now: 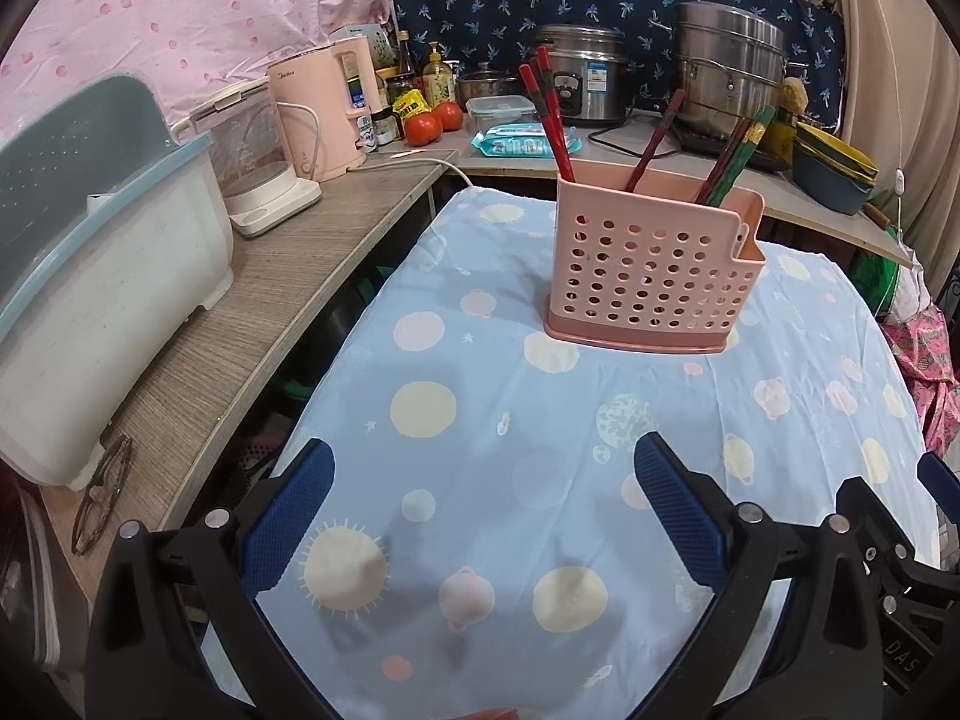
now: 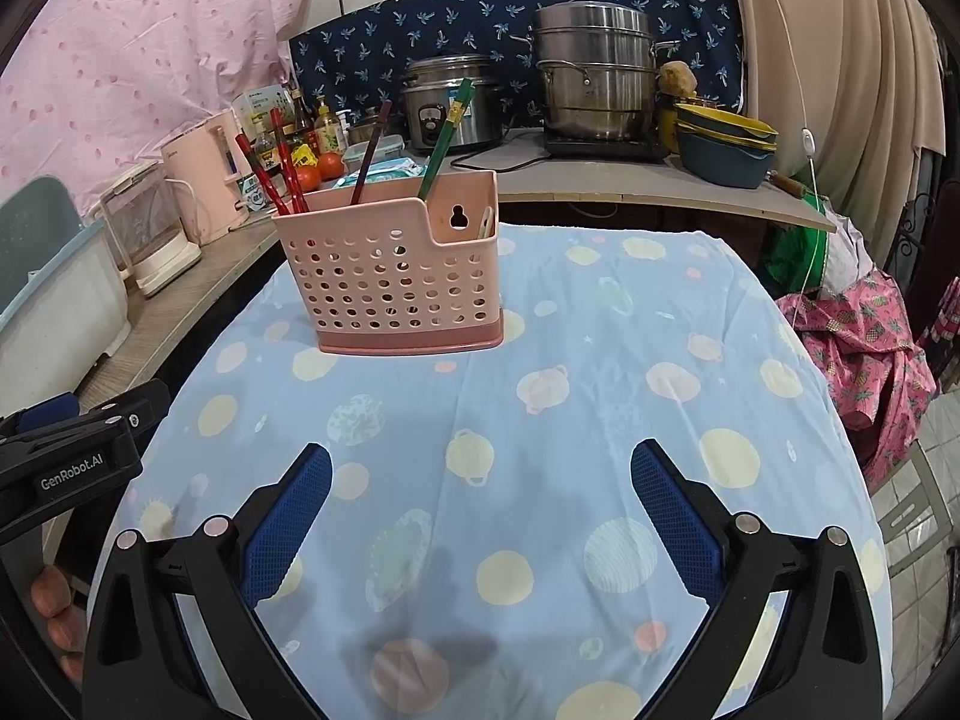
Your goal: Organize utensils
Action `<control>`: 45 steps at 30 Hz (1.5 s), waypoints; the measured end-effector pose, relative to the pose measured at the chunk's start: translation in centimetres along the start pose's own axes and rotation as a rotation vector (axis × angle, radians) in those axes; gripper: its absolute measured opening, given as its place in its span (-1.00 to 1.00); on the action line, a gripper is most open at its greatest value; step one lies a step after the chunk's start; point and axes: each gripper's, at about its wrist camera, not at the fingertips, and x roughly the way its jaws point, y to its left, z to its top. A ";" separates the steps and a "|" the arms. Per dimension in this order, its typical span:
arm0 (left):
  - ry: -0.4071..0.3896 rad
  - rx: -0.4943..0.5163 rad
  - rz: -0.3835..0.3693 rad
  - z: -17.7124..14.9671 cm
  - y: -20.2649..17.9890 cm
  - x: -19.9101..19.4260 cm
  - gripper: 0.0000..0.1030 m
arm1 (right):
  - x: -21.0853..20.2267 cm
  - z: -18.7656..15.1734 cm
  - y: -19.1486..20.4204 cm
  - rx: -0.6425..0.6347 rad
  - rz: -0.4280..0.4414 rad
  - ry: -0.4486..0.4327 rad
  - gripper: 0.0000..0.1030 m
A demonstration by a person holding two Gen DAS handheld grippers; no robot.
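A pink perforated utensil holder (image 1: pixel 648 264) (image 2: pixel 390 270) stands upright on a blue table cloth with pastel circles (image 1: pixel 480 396) (image 2: pixel 600 360). Red chopsticks (image 1: pixel 549 114) (image 2: pixel 270 171), a dark brown pair (image 1: pixel 654 138) (image 2: pixel 371 150) and a green pair (image 1: pixel 741 150) (image 2: pixel 447 132) lean inside it. My left gripper (image 1: pixel 480 468) hovers open over the cloth, well short of the holder, with nothing between its blue pads. My right gripper (image 2: pixel 480 468) is likewise open and empty, the holder ahead to its left. The left gripper's black body (image 2: pixel 72 456) shows at the right wrist view's left edge.
A side counter on the left carries a white and blue dish rack (image 1: pixel 90 276), a glass kettle (image 1: pixel 252 162), a pink kettle (image 1: pixel 324 108) and eyeglasses (image 1: pixel 102 492). The back counter holds tomatoes (image 1: pixel 432 120), a rice cooker (image 1: pixel 582 78), a steel steamer pot (image 2: pixel 594 78) and stacked bowls (image 2: pixel 720 144).
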 end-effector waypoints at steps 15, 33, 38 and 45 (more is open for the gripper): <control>0.001 0.000 0.001 0.0 -0.1 0.1 0.86 | 0.0 0.0 0.0 0.000 -0.001 0.001 0.87; -0.014 0.013 0.023 -0.1 -0.2 -0.3 0.86 | 0.1 -0.1 0.1 0.000 -0.002 0.003 0.87; -0.011 0.018 0.013 -0.1 -0.3 -0.3 0.86 | 0.1 -0.3 0.2 0.000 -0.003 0.003 0.87; -0.008 0.027 0.004 0.0 -0.5 -0.1 0.86 | 0.4 -0.7 0.3 0.003 -0.006 0.006 0.87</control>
